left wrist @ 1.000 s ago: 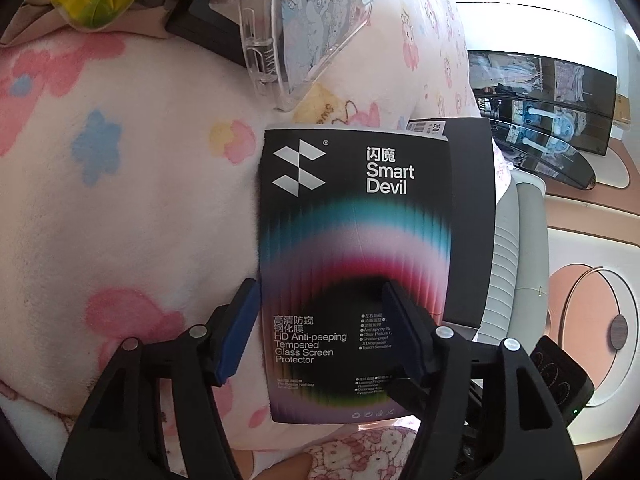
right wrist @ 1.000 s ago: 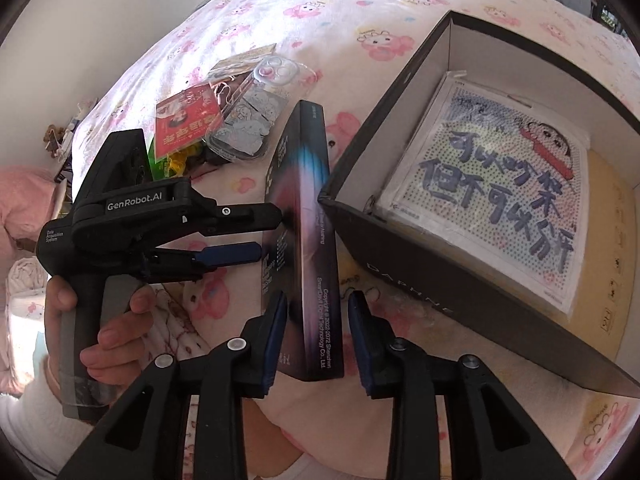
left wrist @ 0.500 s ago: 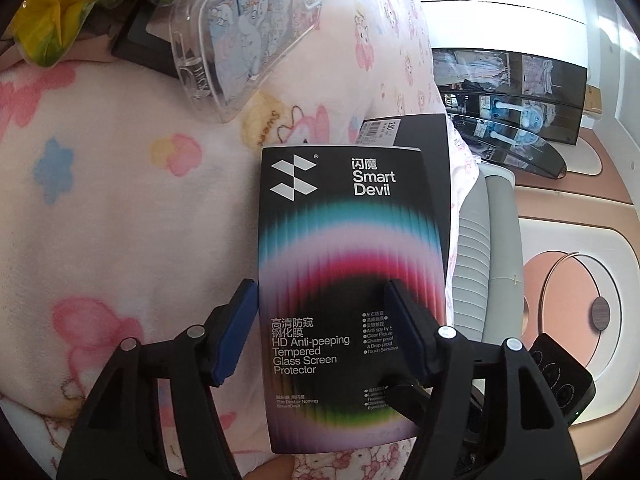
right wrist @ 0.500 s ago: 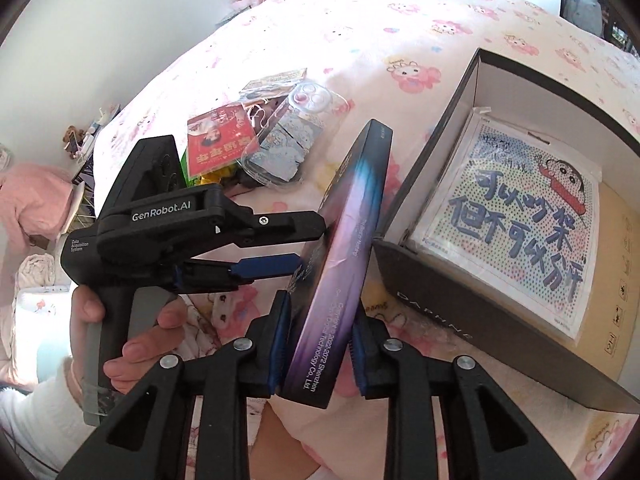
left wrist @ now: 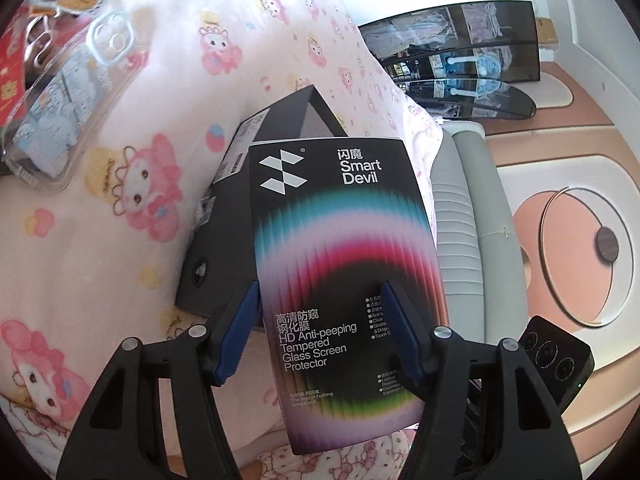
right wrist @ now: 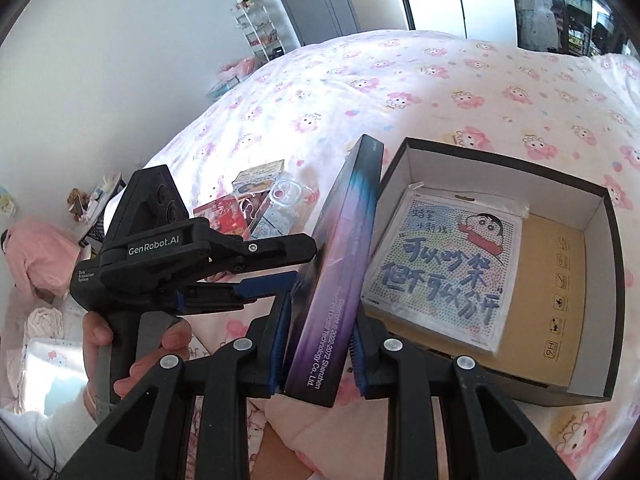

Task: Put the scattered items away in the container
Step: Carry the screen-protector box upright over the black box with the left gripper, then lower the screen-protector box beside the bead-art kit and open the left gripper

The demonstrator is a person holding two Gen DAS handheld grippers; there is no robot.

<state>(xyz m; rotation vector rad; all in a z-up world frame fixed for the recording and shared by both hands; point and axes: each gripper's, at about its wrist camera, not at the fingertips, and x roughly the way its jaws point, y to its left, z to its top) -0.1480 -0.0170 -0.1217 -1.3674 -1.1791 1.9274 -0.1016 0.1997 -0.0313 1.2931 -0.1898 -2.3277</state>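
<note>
A black screen-protector box (left wrist: pixel 340 264) with a rainbow arc and "Smart Devil" print is lifted above the bed. My right gripper (right wrist: pixel 318 350) is shut on its lower edge (right wrist: pixel 336 280), holding it on edge and tilted. My left gripper (left wrist: pixel 320 328) stands open around the box, its blue pads (left wrist: pixel 236 340) just off the box faces; it also shows in the right wrist view (right wrist: pixel 280 268). The open black cardboard container (right wrist: pixel 600 280) lies right of the box and holds a bead-art sheet (right wrist: pixel 444 264); its corner shows in the left wrist view (left wrist: pixel 288 120).
A clear phone case (left wrist: pixel 64 100), a red packet (right wrist: pixel 224 216) and a small card packet (right wrist: pixel 258 176) lie on the pink cartoon bedsheet (right wrist: pixel 400 92), left of the container. Beyond the bed edge are a grey headboard (left wrist: pixel 460 240) and shelves (left wrist: pixel 460 60).
Both grippers and the box rose higher above the bed and nearer the container. The box tilted towards the container. The left gripper's pads have come slightly off the box.
</note>
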